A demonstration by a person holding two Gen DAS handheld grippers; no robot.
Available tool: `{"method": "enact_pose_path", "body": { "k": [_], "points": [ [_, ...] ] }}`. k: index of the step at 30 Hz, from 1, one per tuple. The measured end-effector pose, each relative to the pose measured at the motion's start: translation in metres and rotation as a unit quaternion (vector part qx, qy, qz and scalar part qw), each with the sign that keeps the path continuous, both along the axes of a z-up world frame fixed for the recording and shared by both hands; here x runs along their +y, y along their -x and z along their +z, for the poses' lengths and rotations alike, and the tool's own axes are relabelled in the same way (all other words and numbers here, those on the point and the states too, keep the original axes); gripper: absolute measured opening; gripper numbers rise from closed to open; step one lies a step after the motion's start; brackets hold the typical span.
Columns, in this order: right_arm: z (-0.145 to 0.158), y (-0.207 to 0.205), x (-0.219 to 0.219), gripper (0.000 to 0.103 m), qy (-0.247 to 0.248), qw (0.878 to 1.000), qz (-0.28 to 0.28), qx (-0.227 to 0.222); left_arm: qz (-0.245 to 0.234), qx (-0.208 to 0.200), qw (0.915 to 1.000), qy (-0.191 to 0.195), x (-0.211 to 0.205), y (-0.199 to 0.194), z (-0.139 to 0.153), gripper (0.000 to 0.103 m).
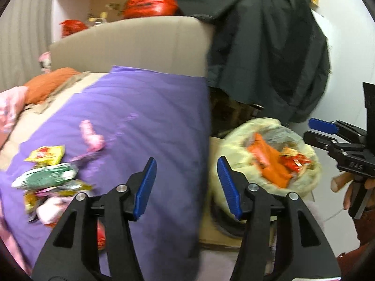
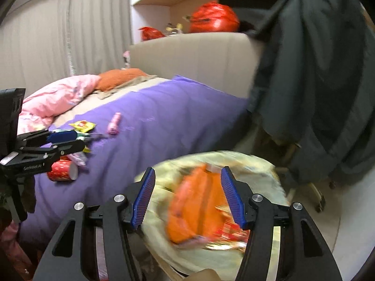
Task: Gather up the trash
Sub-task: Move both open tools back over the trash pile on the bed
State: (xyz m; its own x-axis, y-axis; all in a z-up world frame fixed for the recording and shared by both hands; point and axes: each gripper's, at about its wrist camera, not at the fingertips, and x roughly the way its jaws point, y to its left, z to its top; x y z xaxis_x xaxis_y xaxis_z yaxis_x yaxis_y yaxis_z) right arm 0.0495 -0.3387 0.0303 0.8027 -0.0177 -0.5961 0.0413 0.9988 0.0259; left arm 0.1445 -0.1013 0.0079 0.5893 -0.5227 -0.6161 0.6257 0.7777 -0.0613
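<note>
A trash bin lined with a pale yellow bag (image 1: 234, 145) stands beside the bed and holds orange wrappers (image 1: 269, 164); it also shows in the right wrist view (image 2: 164, 229). Several snack wrappers (image 1: 46, 175) lie on the purple blanket (image 1: 152, 117), with a yellow packet (image 2: 82, 125), a pink wrapper (image 2: 114, 123) and a red cup (image 2: 62, 173). My left gripper (image 1: 186, 187) is open and empty over the bed edge. My right gripper (image 2: 187, 199) is open and empty just above the bin; it also shows in the left wrist view (image 1: 321, 132).
A dark jacket (image 1: 269, 53) hangs over a chair behind the bin. A beige headboard (image 1: 131, 46) stands behind the bed, with red bags (image 1: 150, 2) on the shelf above. A pink duvet (image 2: 54, 98) and orange pillow (image 2: 119, 77) lie at the far side.
</note>
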Motion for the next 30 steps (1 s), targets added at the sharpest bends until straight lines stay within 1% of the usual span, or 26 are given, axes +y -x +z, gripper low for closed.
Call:
{"method": "enact_pose_path", "body": {
  "k": [3,7,9,12,15,16,19,21,22,23,25,27,29,30],
  "points": [
    [0.001,-0.011,0.026,0.055,0.002,1.000,0.023,0.001,0.040,-0.005,0.9992,0.004,0.044,-0.010,0.003,0.052],
    [0.001,-0.030,0.066,0.055,0.009,0.998,0.056,0.001,0.105,0.002,0.9943,0.020,0.106,-0.027,0.001,0.052],
    [0.003,-0.037,0.083,0.055,0.008,0.997,0.073,0.000,0.141,0.005,0.9895,0.028,0.140,-0.037,-0.001,0.053],
    [0.002,-0.049,0.103,0.055,0.013,0.997,0.082,0.001,0.182,0.008,0.9826,0.036,0.181,-0.053,-0.006,0.054],
    [-0.004,-0.063,0.121,0.055,0.001,0.995,0.099,0.016,0.216,0.019,0.9746,0.055,0.219,-0.068,-0.016,0.054],
    [-0.007,-0.066,0.127,0.055,-0.002,0.994,0.104,0.019,0.221,0.022,0.9731,0.060,0.227,-0.070,-0.019,0.054],
    [-0.017,-0.075,0.143,0.055,0.011,0.994,0.107,0.025,0.242,0.035,0.9669,0.072,0.252,-0.083,-0.031,0.055],
    [-0.026,-0.082,0.151,0.055,0.010,0.992,0.122,0.034,0.249,0.046,0.9638,0.083,0.266,-0.090,-0.039,0.055],
    [-0.029,-0.085,0.154,0.055,0.008,0.991,0.129,0.038,0.248,0.050,0.9636,0.087,0.268,-0.091,-0.042,0.057],
    [-0.034,-0.090,0.158,0.055,0.004,0.989,0.142,0.045,0.245,0.054,0.9640,0.088,0.268,-0.094,-0.043,0.061],
    [-0.042,-0.098,0.167,0.055,0.002,0.984,0.171,0.053,0.227,0.061,0.9685,0.081,0.265,-0.098,-0.047,0.064],
    [-0.049,-0.107,0.182,0.055,0.006,0.976,0.211,0.058,0.211,0.066,0.9727,0.071,0.259,-0.099,-0.050,0.064],
    [-0.054,-0.116,0.197,0.055,0.016,0.969,0.239,0.058,0.206,0.074,0.9727,0.076,0.256,-0.097,-0.053,0.064],
    [-0.058,-0.123,0.206,0.055,0.022,0.965,0.255,0.058,0.204,0.082,0.9717,0.086,0.256,-0.095,-0.054,0.064]
  ]
}}
